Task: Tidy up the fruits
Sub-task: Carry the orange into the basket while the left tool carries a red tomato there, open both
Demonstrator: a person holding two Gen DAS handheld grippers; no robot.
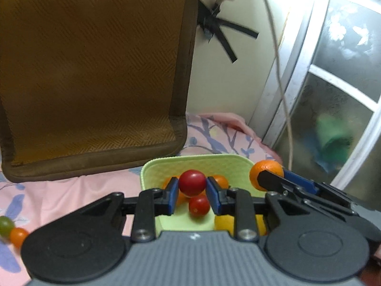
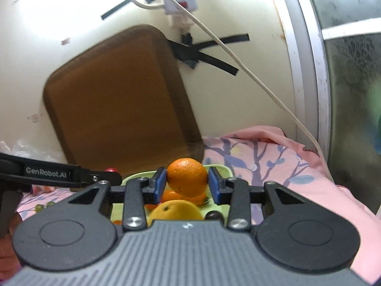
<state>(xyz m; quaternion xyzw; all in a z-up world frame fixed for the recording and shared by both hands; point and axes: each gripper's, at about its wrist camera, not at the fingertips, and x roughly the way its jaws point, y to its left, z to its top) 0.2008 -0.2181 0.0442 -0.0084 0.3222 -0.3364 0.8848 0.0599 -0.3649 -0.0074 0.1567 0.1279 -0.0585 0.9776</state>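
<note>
Both tools level — left tool [image 1: 192,191] gripping tomato [image 1: 192,182], right tool [image 2: 188,184] gripping orange [image 2: 187,176]

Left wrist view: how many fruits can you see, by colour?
Red: 2, a red tomato in the left gripper and another red one in the tray.
Orange: 4, a held orange in the right gripper, two partly hidden tray oranges and a loose orange fruit.
Yellow: 1, a yellow fruit.
Green: 1, a green fruit.
Total: 8.
</note>
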